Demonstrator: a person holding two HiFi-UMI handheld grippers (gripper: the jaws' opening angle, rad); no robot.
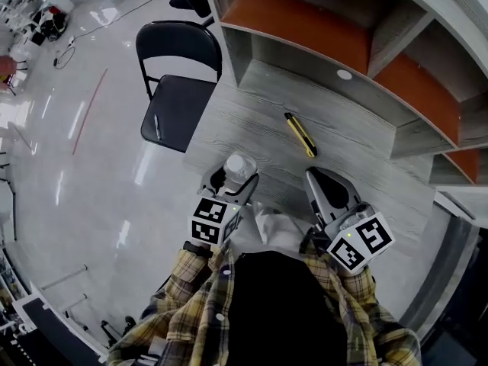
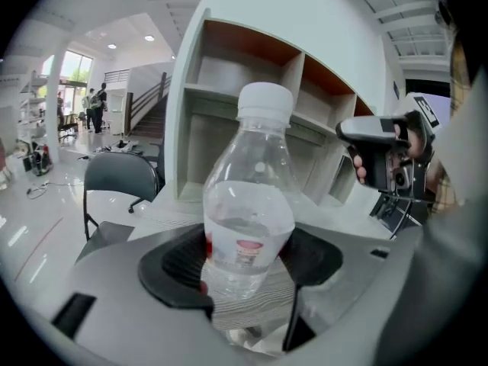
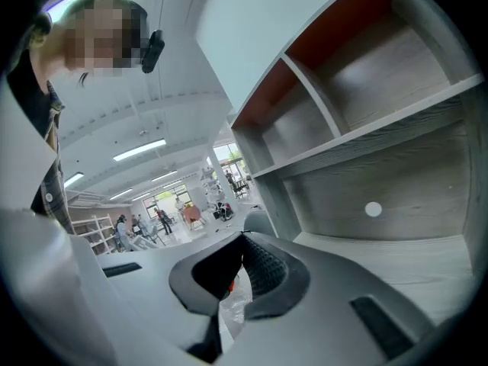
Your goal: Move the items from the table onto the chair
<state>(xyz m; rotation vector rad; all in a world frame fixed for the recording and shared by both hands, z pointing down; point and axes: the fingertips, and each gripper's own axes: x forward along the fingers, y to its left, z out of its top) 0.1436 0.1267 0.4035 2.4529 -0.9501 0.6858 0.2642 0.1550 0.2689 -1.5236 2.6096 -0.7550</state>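
Left gripper [image 2: 248, 261]: clamps water bottle [image 2: 250, 227], near left table [image 1: 252, 120] edge.
Right gripper [image 3: 238, 269]: jaws narrow, nearly together.
Yellow knife [image 1: 300, 134]: farther on table.
Chair [image 1: 175, 105]: far left.

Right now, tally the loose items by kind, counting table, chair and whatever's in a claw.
water bottle: 1
yellow utility knife: 1
thin pen-like stick on the chair: 1
Total: 3
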